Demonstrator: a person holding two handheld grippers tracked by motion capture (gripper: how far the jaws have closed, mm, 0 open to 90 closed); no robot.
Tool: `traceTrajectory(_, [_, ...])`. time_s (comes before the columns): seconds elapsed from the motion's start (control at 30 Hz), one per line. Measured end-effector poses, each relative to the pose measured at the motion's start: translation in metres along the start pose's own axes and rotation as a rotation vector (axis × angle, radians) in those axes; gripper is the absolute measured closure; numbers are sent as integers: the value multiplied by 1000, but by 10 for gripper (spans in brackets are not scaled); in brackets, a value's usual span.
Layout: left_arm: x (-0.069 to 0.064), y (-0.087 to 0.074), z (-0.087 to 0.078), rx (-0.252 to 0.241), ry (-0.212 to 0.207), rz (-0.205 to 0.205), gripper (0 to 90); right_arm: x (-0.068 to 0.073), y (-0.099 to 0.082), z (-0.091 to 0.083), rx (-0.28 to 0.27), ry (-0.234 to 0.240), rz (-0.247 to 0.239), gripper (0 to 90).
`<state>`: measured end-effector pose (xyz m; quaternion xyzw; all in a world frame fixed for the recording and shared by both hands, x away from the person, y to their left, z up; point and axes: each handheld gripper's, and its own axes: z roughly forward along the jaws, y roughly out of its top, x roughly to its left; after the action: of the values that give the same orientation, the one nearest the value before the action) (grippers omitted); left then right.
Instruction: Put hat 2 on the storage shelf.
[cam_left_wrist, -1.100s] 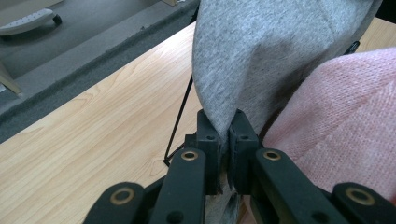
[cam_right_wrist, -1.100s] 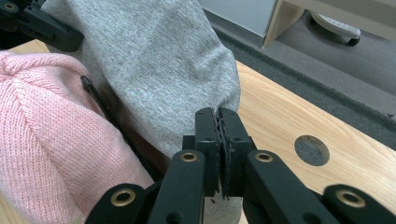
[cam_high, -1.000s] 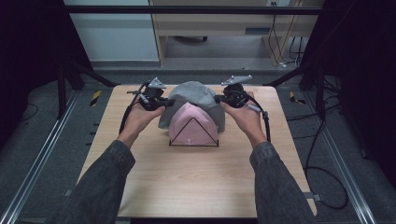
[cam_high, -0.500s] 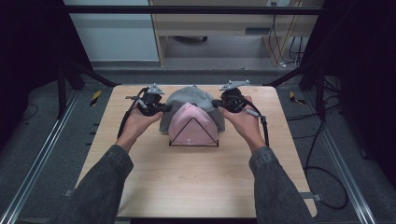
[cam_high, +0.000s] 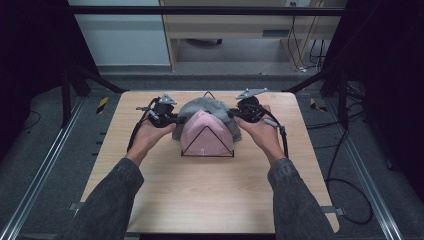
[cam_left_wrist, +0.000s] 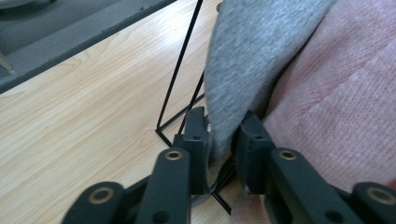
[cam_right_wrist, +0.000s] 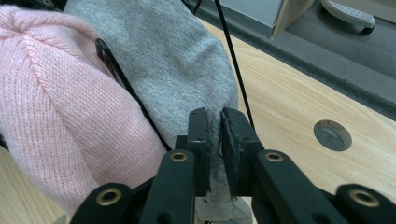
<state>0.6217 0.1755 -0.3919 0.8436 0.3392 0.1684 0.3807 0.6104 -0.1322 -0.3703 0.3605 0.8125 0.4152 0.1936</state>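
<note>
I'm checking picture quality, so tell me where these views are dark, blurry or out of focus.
High view: the wooden table is evenly lit, the surroundings fall to near black, and detail is soft. Left gripper view: the grey hat and pink hat look soft, the jaws' near parts blurred. Right gripper view: the knit of the pink hat is crisp, and the bottom edge is out of focus.

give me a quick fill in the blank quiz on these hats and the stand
1. The pink knitted beanie hangs on a black wire ____-shaped stand.
2. Behind it lies a ____ fabric hat.
3. The left hand-held gripper has the ____ hat's edge between its jaws.

Missing words: triangle; grey; grey
</note>
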Motion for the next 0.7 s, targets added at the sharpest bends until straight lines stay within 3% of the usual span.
traceTrajectory(0.23, [-2,0,-6,-34,30,-6,506,3,-2,-4,-2,-9,20,586])
traceTrajectory(0.43, [-6,-2,-11,-50,34,-14,398,4,-5,-7,-5,-41,17,446])
traceTrajectory(0.7, [-4,-7,-21,-48,38,-15,245,4,-12,-16,-29,-64,31,334])
